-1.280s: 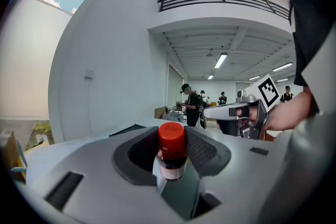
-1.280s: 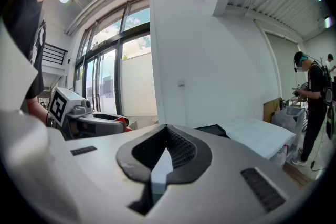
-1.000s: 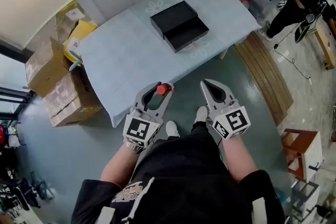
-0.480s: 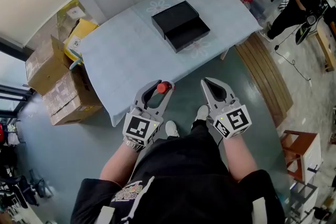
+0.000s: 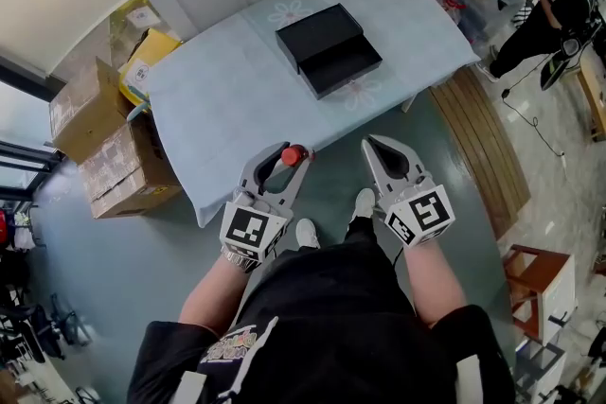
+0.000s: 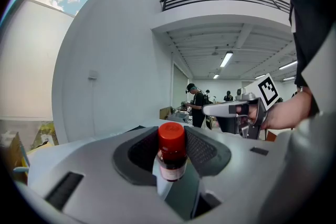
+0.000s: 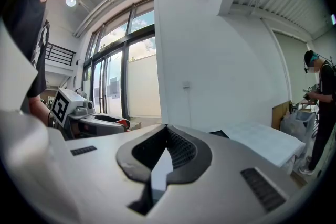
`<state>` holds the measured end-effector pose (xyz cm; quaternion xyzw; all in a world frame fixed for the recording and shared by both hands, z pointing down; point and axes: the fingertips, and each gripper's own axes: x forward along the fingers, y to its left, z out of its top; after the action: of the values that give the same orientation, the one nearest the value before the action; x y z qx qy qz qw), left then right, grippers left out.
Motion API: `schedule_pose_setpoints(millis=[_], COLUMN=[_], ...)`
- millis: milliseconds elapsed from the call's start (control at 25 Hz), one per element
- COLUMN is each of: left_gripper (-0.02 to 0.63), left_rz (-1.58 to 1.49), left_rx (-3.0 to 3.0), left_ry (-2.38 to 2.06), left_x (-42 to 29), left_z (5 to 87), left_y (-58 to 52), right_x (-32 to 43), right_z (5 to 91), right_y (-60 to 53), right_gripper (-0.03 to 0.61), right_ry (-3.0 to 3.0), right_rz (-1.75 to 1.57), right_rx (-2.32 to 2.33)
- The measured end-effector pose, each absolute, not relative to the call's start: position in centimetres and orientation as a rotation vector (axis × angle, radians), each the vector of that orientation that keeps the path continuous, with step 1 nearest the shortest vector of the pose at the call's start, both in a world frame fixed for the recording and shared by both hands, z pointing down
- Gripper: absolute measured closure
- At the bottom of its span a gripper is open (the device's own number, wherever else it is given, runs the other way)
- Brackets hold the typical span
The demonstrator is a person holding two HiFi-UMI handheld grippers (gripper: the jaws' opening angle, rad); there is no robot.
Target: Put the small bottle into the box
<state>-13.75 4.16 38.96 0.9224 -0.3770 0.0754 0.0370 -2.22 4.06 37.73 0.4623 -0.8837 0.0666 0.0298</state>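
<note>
Small bottle [image 6: 171, 153] unmoved, upright, cap up

A rectangular table draped in a pale blue cloth [image 5: 227, 99] is standing on a grey-green smooth floor [image 5: 114, 270]. A black rectangular box [image 5: 329, 49] is lying on the cloth toward the far right part of the top, in two touching halves; the nearer half is lying open and showing a dark hollow. Faint flower prints are showing on the cloth beside it. On the floor at the table's left end, brown cardboard cartons [image 5: 104, 156] are sitting stacked together, with a yellow carton [image 5: 151, 57] behind them. A slatted wooden platform [image 5: 478, 137] is lying on the floor along the table's right end.
</note>
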Motion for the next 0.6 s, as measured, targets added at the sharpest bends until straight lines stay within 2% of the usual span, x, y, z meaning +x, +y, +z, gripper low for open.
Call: schedule_pose_setpoints(millis=[600], left_gripper=[0.459], left_rz=[0.255], left_rx=[2.764], left_ry=[-1.274], left_x=[-8.0], left_z=[39.6], left_y=[-0.3], right_x=[3.5], right_z=[37.7], right_y=[-1.7], right_gripper=[0.571], right_ry=[-2.776], right_rz=[0.182], right_rx=[1.314])
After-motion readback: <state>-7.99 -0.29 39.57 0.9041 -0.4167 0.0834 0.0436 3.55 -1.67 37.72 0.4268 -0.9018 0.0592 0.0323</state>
